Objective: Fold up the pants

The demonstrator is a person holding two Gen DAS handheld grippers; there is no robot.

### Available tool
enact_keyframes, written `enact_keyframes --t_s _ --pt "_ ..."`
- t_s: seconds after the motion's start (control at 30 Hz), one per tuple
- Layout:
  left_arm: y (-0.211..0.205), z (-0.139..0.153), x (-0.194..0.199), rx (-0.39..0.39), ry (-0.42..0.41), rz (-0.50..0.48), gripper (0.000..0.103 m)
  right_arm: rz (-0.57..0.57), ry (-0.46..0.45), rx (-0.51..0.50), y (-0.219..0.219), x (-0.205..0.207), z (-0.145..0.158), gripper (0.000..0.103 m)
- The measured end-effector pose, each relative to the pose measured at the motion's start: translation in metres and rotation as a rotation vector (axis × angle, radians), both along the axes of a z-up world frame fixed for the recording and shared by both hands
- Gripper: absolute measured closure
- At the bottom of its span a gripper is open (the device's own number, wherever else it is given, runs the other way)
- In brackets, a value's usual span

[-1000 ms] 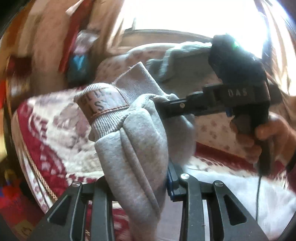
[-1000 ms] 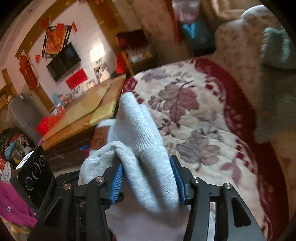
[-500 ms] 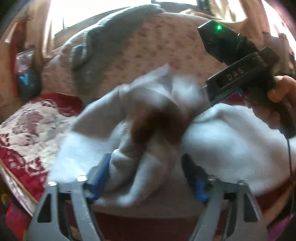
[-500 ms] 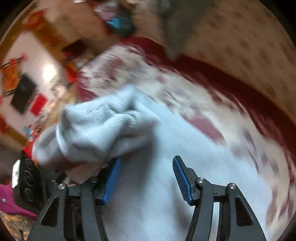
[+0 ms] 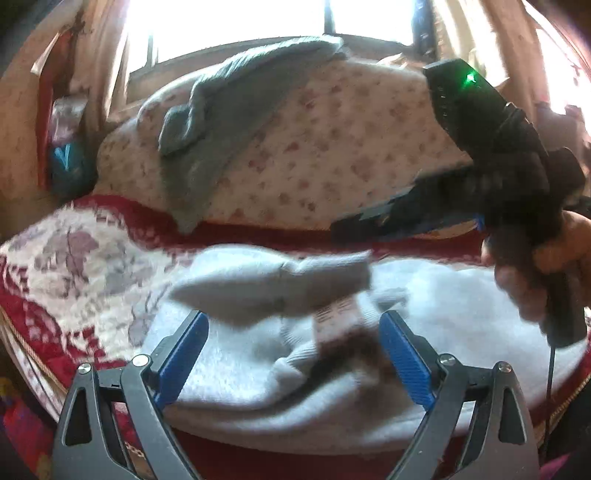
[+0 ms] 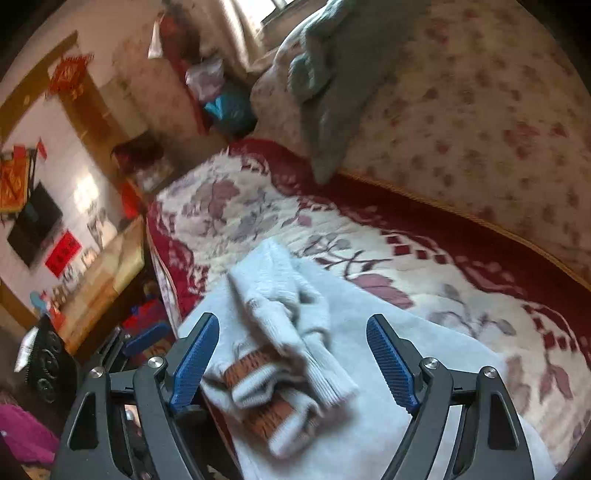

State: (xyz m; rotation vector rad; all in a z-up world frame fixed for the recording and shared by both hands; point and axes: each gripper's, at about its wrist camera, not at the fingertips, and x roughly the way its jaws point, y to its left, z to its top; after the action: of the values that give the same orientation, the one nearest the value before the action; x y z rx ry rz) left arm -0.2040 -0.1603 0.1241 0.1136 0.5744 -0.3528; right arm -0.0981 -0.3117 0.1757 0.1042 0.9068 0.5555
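Both grippers, left (image 5: 293,354) and right (image 6: 291,363), had just opened wide over the pants (image 6: 369,369), gripping nothing. Only the left view showed a hand (image 5: 543,273).

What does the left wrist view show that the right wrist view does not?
Only the left wrist view shows the bright window and the person's hand holding the right gripper. Only the right wrist view shows the black screen on the wall and the wooden table. Both show the grey pants on the floral blanket, and a grey-green garment on the backrest.
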Motion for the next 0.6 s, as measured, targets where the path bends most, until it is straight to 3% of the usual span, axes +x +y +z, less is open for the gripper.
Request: enact_keyframes --t_s 0.13,0.17,0.3,0.47,0.6 --pt "-0.003 -0.030 0.020 -0.018 0.144 0.011 0.010 -0.066 0.008 -0.267 0.021 0.022 -0.038 0.017" --pt "-0.005 -0.037 0.023 -0.019 0.174 0.009 0.010 -0.103 0.020 -0.295 0.018 0.027 -0.047 0.017" --pt "-0.014 -0.041 0.022 0.016 0.157 0.023 0.010 -0.153 0.082 -0.182 -0.008 0.028 -0.055 0.017" --pt "-0.015 -0.034 0.023 0.028 0.175 0.060 0.010 -0.184 0.033 -0.172 -0.025 -0.004 -0.028 0.017" --pt "-0.022 -0.019 0.016 0.055 0.153 0.077 0.010 -0.227 0.013 -0.108 -0.048 -0.035 -0.012 0.017"
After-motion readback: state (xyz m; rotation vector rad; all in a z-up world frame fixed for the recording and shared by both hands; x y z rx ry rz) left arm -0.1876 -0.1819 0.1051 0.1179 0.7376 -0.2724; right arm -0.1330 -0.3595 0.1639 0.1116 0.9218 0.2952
